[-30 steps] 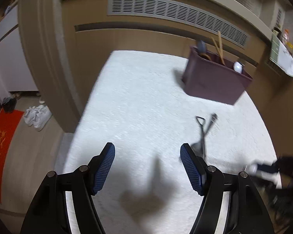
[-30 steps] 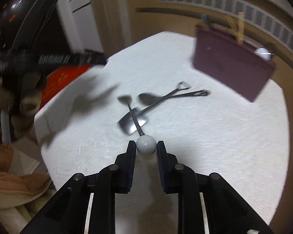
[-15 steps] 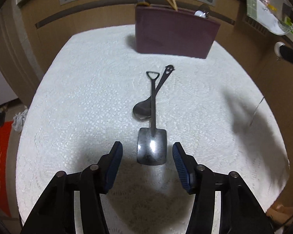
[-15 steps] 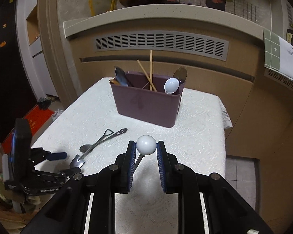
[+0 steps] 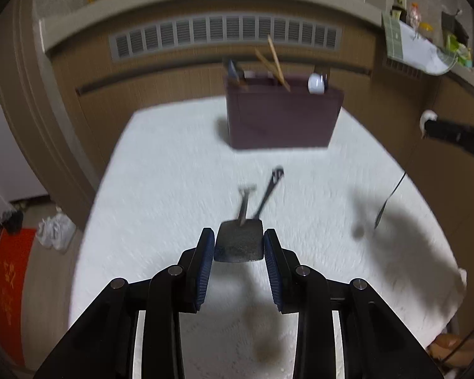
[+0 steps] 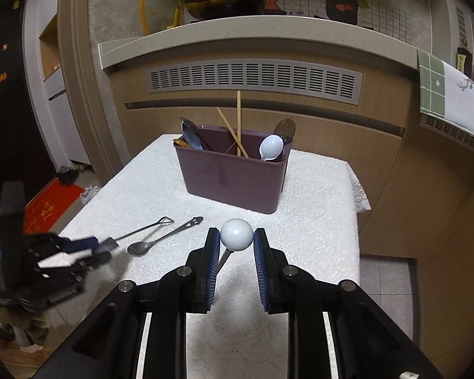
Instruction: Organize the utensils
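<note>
Left tongs [image 5: 238, 246] closing around the blade of a small shovel-shaped spoon [image 5: 239, 243]; the blade sits between the blue pads [image 5: 205, 252], which look to be at its edges, though motion blur hides whether they press yet. Its handle points toward the purple utensil caddy [image 6: 233, 177] at the far end of the worktop [image 6: 316, 208], which wears a white lace cloth. A second metal spoon [image 6: 161, 240] lies flat just beside it, handles close together. Right tongs [image 6: 237, 243] clamped on the white ball end [image 6: 236, 234] of a thin metal utensil, shaft hanging down between the pads, held above the cloth. Caddy holds wooden chopsticks [image 6: 238, 123], a white spoon [image 6: 270, 147] and dark spoons. Writing: characters on the wall poster behind the counter and yellow marks on the red floor mat [image 6: 49, 207], neither legible.
</note>
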Demonstrator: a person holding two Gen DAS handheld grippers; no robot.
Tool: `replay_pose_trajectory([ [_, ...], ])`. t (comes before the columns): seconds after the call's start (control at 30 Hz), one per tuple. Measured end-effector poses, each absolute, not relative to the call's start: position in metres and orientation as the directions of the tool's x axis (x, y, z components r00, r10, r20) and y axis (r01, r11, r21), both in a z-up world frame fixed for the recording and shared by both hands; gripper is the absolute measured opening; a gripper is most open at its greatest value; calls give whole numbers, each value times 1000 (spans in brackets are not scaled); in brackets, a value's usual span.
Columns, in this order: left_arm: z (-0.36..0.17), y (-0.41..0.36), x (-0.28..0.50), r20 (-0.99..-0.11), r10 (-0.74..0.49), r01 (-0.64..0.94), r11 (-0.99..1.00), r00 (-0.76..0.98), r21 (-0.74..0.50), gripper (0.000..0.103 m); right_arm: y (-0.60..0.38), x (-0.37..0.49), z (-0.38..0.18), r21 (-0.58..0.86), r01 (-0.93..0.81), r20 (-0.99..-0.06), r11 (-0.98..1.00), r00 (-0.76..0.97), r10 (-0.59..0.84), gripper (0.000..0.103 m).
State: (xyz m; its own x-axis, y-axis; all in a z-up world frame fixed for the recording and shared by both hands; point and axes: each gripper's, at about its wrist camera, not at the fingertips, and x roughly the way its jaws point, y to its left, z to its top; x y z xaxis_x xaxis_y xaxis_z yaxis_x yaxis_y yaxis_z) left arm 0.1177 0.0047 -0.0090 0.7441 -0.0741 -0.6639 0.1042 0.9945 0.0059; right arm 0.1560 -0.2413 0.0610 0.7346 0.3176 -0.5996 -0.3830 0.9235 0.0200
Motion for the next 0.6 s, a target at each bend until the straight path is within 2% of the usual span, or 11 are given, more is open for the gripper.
replay_pose_trajectory([
  [0.03,1,5,117,-642,-72,105,994,764,13,33,-242,156,63,22,-380,-593,925,740,318,20],
  [0.1,18,5,120,-605,-78,110,994,792,15,17,-243,155,68,24,-376,-581,926,749,319,20],
  [0.3,48,4,128,-540,-88,120,993,837,24,17,-242,151,81,9,-378,-547,926,773,320,20],
  [0.4,45,14,134,-564,-68,99,995,823,24,17,-240,153,80,-3,-378,-557,926,770,312,20],
  [0.6,0,42,132,-686,-53,54,998,726,-20,22,-239,161,68,-1,-370,-594,929,747,297,20],
])
